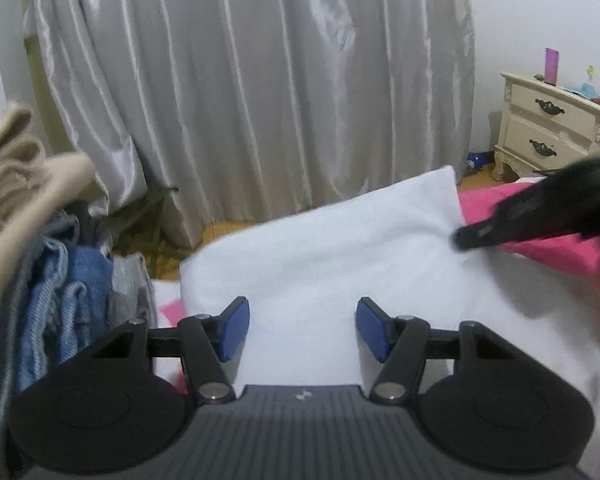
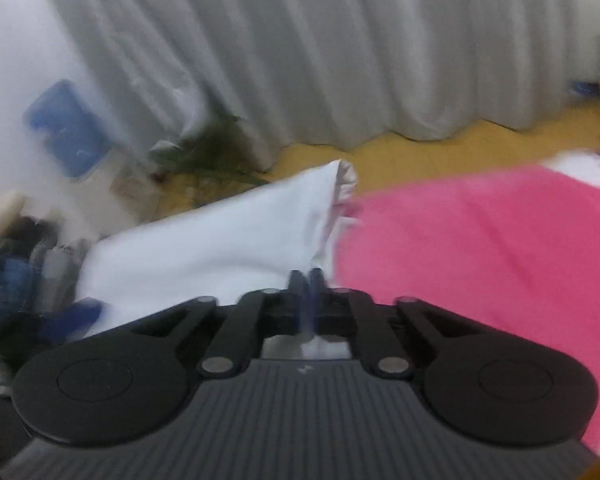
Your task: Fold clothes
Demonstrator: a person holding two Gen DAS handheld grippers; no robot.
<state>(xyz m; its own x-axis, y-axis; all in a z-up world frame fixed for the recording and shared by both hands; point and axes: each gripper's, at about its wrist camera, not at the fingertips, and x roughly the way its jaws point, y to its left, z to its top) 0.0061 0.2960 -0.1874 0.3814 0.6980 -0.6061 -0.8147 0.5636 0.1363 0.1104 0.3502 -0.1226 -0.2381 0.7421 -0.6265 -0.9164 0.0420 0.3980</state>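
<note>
A white garment (image 1: pixel 332 248) lies spread on a pink sheet (image 1: pixel 548 248). My left gripper (image 1: pixel 302 328) hovers open over the garment's near part, blue pads apart with only cloth below them. At the garment's right edge the right gripper (image 1: pixel 472 236) shows as a dark blurred shape touching the cloth. In the right wrist view the right gripper (image 2: pixel 307 280) is shut on the edge of the white garment (image 2: pixel 220 240), and a strip of white cloth runs back between the fingers. The pink sheet (image 2: pixel 480 248) fills the right side there.
A pile of beige and denim clothes (image 1: pixel 40 240) sits at the left. Grey curtains (image 1: pixel 260 80) hang behind, over a wooden floor (image 2: pixel 440 148). A cream nightstand (image 1: pixel 552 128) stands at the right. A blue box (image 2: pixel 66 128) is on the floor at the left.
</note>
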